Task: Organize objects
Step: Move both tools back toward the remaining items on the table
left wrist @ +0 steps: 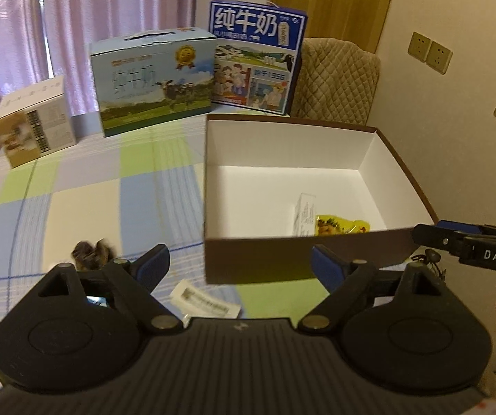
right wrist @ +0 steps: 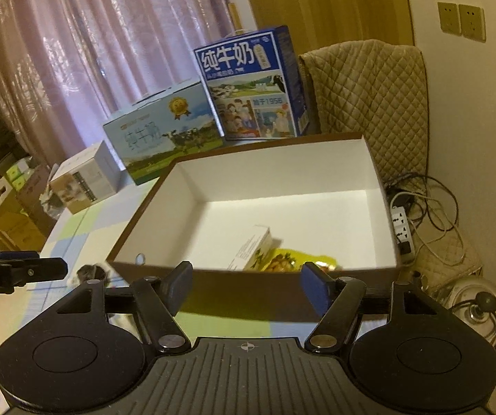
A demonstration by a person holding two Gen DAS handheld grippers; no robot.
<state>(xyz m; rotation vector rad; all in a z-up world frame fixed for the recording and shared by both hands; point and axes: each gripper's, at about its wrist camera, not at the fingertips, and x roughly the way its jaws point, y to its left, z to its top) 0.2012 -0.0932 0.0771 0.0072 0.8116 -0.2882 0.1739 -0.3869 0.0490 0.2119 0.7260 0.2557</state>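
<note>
Grippers, left (left wrist: 239,263) and right (right wrist: 246,285), both hover before a brown, white-lined cardboard box (left wrist: 258,261), jaws spread, empty. Inside its near corner lie a white carton (right wrist: 253,247) and yellow snack pouch (right wrist: 284,259), apparently sorted; a white sachet (left wrist: 204,299) waits outside.

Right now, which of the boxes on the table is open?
The brown box with the white inside: it has no lid and holds a small white carton and a yellow packet. The three printed boxes behind it are shut.
</note>
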